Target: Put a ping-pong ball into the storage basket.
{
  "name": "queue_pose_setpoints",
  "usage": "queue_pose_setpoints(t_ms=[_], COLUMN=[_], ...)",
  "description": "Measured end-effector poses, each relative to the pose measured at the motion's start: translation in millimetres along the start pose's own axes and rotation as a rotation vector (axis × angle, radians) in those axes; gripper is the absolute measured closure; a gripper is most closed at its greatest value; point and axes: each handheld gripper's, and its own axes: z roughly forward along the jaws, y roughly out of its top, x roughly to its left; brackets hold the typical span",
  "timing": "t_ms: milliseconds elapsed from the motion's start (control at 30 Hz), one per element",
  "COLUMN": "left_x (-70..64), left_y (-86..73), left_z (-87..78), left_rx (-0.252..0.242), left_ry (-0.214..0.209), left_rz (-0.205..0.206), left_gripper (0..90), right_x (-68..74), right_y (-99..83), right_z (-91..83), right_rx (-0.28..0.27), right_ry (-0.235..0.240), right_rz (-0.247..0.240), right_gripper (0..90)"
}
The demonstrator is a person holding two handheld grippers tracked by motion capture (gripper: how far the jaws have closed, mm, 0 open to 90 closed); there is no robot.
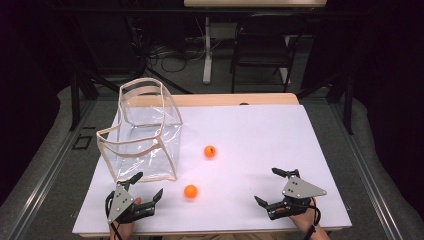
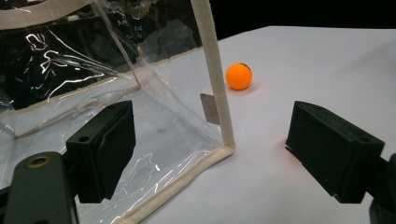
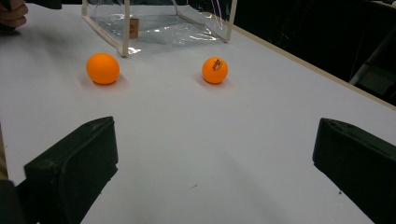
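Both claws stand with their jaws apart and hold nothing. At the near left of the white rectangular bench (image 1: pixel 260 135), the left claw (image 1: pixel 141 186) sits just beside the near corner of the clear plastic bag with beige fabric trim (image 1: pixel 145 135). The right claw (image 1: pixel 274 186) rests at the near right, well apart from the bag.

The bag stands upright on the left half of the bench, its mouth open upward and nothing visible inside it. In the left gripper view, one trimmed edge of the bag (image 2: pixel 215 70) rises between the jaws of the left claw (image 2: pixel 210 154).

Two small orange table-tennis balls lie loose on the bench. The near ball (image 1: pixel 190 191) is just right of the left claw. The far ball (image 1: pixel 210 151), which carries dark print, lies near the bag's right side. The right gripper view shows both balls ahead of the right claw (image 3: pixel 215 172): near ball (image 3: pixel 102 68), far ball (image 3: pixel 215 70).

Judged step: approach, before the first grasp. Loading the balls into the bag appears to be the work in hand.

Next move, as judged:
1. Bring one claw over a ball with the jaws straddling it.
2. Close gently; a light, round ball is likely to roll away from off-centre contact.
3. Steady the bag rim with the left claw if the thin walls sag.
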Motion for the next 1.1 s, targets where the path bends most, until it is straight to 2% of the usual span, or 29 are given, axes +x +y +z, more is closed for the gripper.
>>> queue_pose_setpoints(t_ms=[67, 433, 500, 633, 900, 1100], left_x=[0.0, 0.4, -0.4, -1.9, -0.4, -0.2], left_y=[0.1, 0.3, 1.0, 1.3, 0.8, 0.5], left_z=[0.0, -0.3, 0.3, 0.3, 0.4, 1.3], left_rx=[0.002, -0.004, -0.001, -0.009, -0.008, -0.008], left_ry=[0.004, 0.011, 0.016, 0.018, 0.019, 0.014], left_rz=[0.002, -0.006, 0.012, 0.013, 0.012, 0.008], left_gripper=[15.5, 15.5, 15.5, 15.5, 15.5, 15.5], right_x=[0.6, 6.1, 6.5, 6.6, 10.1, 12.9], right_y=[2.7, 13.6, 17.2, 21.5, 36.9, 41.8], right_z=[2.4, 22.3, 27.7, 32.4, 45.7, 53.2], right_rx=[0.008, 0.064, 0.074, 0.08, 0.08, 0.088], right_ry=[-0.007, 0.026, 0.03, 0.032, 0.068, 0.087], right_rz=[-0.003, 0.008, 0.008, 0.01, -0.009, -0.016], right_gripper=[0.0, 0.0, 0.0, 0.0, 0.0, 0.0])
